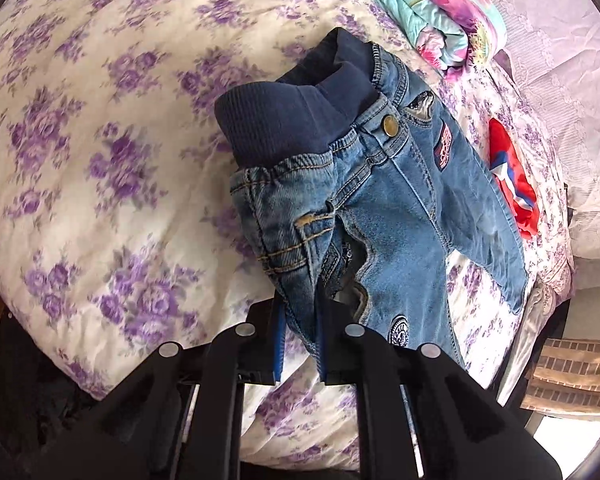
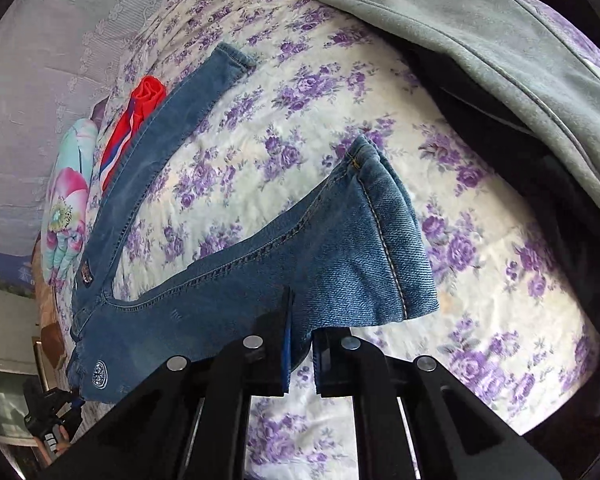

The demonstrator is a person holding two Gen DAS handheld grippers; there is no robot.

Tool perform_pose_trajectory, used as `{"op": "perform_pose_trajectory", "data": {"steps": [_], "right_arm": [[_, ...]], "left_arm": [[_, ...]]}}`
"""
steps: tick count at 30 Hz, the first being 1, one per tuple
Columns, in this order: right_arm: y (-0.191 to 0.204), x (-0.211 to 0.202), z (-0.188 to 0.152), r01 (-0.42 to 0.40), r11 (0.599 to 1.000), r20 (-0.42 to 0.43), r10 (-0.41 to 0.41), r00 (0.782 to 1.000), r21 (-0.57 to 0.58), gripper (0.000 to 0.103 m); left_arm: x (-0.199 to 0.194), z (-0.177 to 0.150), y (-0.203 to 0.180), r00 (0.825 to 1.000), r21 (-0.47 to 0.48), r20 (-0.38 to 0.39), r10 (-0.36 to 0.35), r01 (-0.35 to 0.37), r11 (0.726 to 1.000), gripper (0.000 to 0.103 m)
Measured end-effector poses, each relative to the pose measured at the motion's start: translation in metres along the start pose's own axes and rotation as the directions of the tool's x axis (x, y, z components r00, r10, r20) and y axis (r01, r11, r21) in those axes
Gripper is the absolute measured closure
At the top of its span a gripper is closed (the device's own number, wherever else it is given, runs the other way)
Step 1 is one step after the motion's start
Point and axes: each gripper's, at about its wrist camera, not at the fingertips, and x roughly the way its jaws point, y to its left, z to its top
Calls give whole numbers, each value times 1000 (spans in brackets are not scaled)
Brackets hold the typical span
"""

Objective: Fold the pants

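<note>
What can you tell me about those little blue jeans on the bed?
The jeans are small, faded blue denim with a dark ribbed waistband, a brass button and sewn-on patches. They lie spread on the floral bedspread, legs apart. The left gripper pinches the waist side; the right gripper pinches one leg near its hem, lifting it. The other leg lies flat beside a red cloth.

Left gripper and right gripper clamped.
</note>
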Motion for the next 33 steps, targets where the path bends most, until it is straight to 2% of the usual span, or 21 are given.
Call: {"op": "perform_pose_trajectory", "data": {"steps": [4, 5, 7, 8, 9, 10, 11, 12, 13, 14, 15, 16, 18, 20, 22, 24, 26, 28, 30, 32, 33], "right_arm": [[-10, 27, -11, 64, 997, -11, -65, 998, -46, 94], [-11, 41, -12, 86, 994, -32, -88, 996, -62, 92], [-11, 54, -11, 107, 990, -43, -112, 993, -97, 92], [-7, 52, -8, 117, 986, -60, -124, 990, -115, 89], [-3, 49, -6, 123, 982, -86, -137, 987, -144, 80], [0, 41, -4, 137, 974, -96, -155, 983, -178, 78], [2, 28, -3, 143, 968, -84, -163, 983, -205, 75], [3, 16, -2, 143, 964, -69, -163, 984, -225, 67], [6, 5, 0, 178, 953, -43, -194, 980, -247, 63], [9, -3, 4, 224, 936, -6, -234, 972, -270, 50], [14, -10, 8, 267, 919, 38, -268, 963, -289, 42], [20, -15, 16, 285, 910, 80, -274, 958, -302, 42], [36, -15, 41, 249, 915, 123, -220, 968, -318, 41], [58, -1, 76, 191, 925, 145, -151, 978, -327, 41], [78, 20, 112, 88, 946, 156, -40, 987, -312, 41], [97, 53, 149, 23, 963, 141, 16, 990, -268, 41], [105, 89, 183, -15, 979, 106, 38, 994, -204, 41], [110, 119, 206, -11, 988, 87, 25, 996, -155, 41], [109, 143, 222, -11, 995, 70, 18, 997, -101, 41], [103, 160, 234, -29, 998, 54, 32, 998, -46, 41], [101, 163, 238, -47, 998, 61, 49, 997, -30, 44]], "left_arm": [[27, -4, 6, 998, 19, -22, 51, -51, 999, 91], [39, -2, 5, 995, 37, -43, 89, -87, 996, 87], [41, 0, 3, 994, 32, -56, 96, -94, 995, 83], [35, 1, 1, 994, 41, -67, 87, -85, 996, 79], [26, -1, -1, 994, 62, -74, 86, -81, 995, 78], [13, -5, -1, 993, 83, -63, 101, -96, 992, 77], [-3, -10, -2, 992, 109, -36, 123, -119, 987, 71], [-19, -13, -3, 988, 132, -1, 154, -152, 979, 63], [-33, -16, -3, 982, 149, 38, 187, -191, 970, 60], [-45, -16, -6, 973, 163, 80, 216, -226, 960, 58], [-54, -15, -11, 969, 178, 109, 222, -239, 955, 57], [-59, -13, -18, 969, 196, 128, 212, -234, 952, 56], [-58, -3, -38, 972, 244, 155, 177, -212, 946, 50], [-43, 8, -64, 974, 279, 163, 160, -201, 939, 48], [-21, 17, -92, 982, 313, 147, 120, -161, 936, 48], [6, 33, -117, 990, 336, 102, 93, -122, 934, 48], [31, 49, -132, 995, 338, 51, 90, -102, 936, 48], [54, 58, -140, 992, 344, 41, 120, -127, 930, 48], [79, 67, -141, 985, 338, 13, 174, -168, 926, 48], [91, 68, -142, 980, 348, 8, 196, -187, 919, 48], [93, 67, -145, 978, 366, 10, 207, -196, 910, 43]]}}
